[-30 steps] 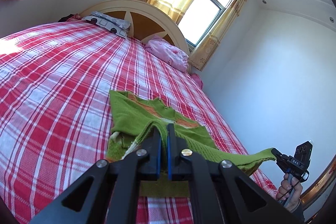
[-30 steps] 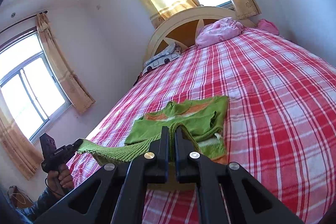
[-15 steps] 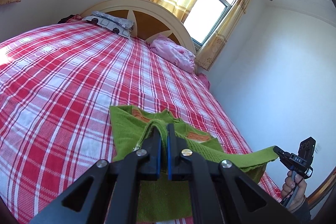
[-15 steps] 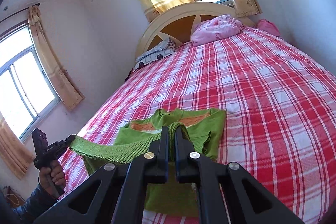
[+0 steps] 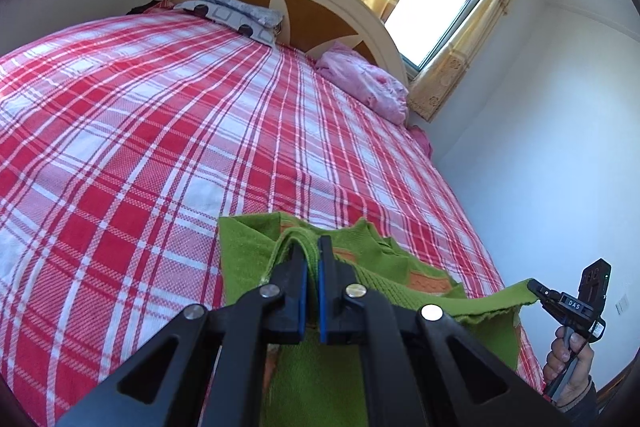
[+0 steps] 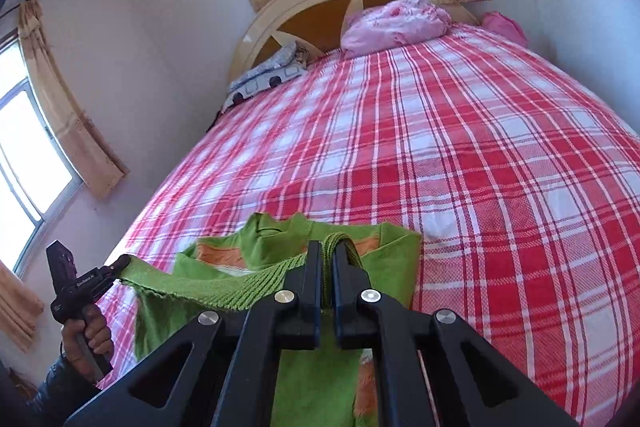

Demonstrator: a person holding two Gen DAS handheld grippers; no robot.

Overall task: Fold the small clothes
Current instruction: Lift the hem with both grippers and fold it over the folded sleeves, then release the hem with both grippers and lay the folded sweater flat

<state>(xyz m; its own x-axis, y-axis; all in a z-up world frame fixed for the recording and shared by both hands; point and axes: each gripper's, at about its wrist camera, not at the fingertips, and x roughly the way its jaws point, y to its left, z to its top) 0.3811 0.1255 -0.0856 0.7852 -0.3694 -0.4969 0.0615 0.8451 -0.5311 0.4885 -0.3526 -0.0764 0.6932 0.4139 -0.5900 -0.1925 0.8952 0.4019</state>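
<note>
I have my left gripper [image 5: 312, 247] and right gripper [image 6: 327, 251] each clamped on the ribbed hem of the green knit sweater [image 5: 320, 379]. Orange-trimmed, it stretches taut between them and drapes beyond my fingertips onto the red plaid bed [image 5: 160, 147].

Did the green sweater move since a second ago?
Yes. The green sweater, pinched by the left gripper and the right gripper, has been carried up the checked bed toward the headboard, hem lifted forward.
</note>
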